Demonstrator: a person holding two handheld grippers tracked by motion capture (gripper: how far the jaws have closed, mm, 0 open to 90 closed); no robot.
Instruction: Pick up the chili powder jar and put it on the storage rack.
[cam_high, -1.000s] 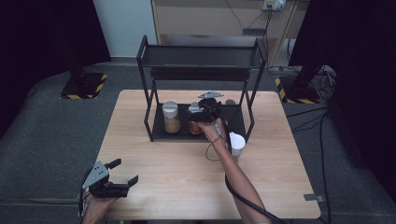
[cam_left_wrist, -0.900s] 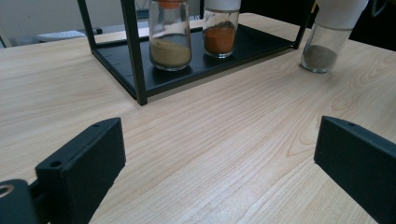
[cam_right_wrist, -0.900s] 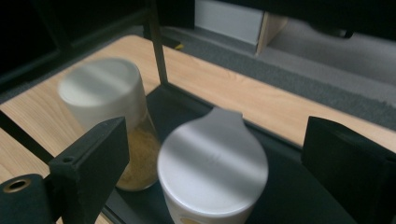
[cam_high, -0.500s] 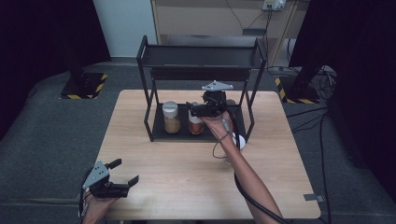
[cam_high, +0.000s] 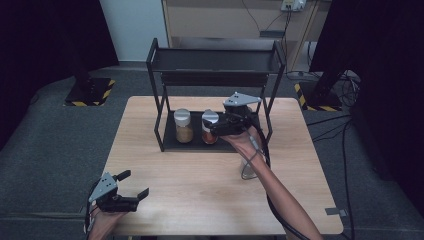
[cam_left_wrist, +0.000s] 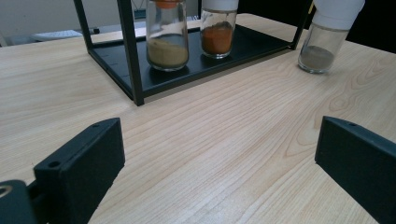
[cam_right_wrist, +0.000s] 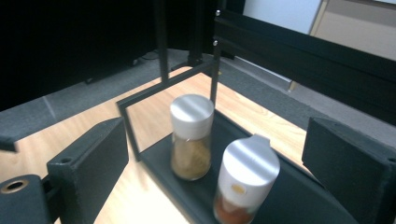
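A pale wooden table (cam_high: 190, 200) stands on grey carpet (cam_high: 45, 150). Black curtains (cam_high: 45, 40) hang at ten and two o'clock, a wooden cabinet (cam_high: 225, 20) at twelve.

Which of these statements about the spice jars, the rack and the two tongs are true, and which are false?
1. Two jars stand on the lower shelf of the black rack: the jar with yellow-brown powder and the jar with orange-red powder. True.
2. The right tongs are shut on the orange-red jar. False: the jaws stand open above it and the pads do not press on it.
3. A third jar with grey powder stands on the table, outside the rack. True.
4. The left tongs hold a jar. False: they are open and empty, near the table's front edge.
5. The rack's upper shelf carries three jars. False: no jar is seen on it.
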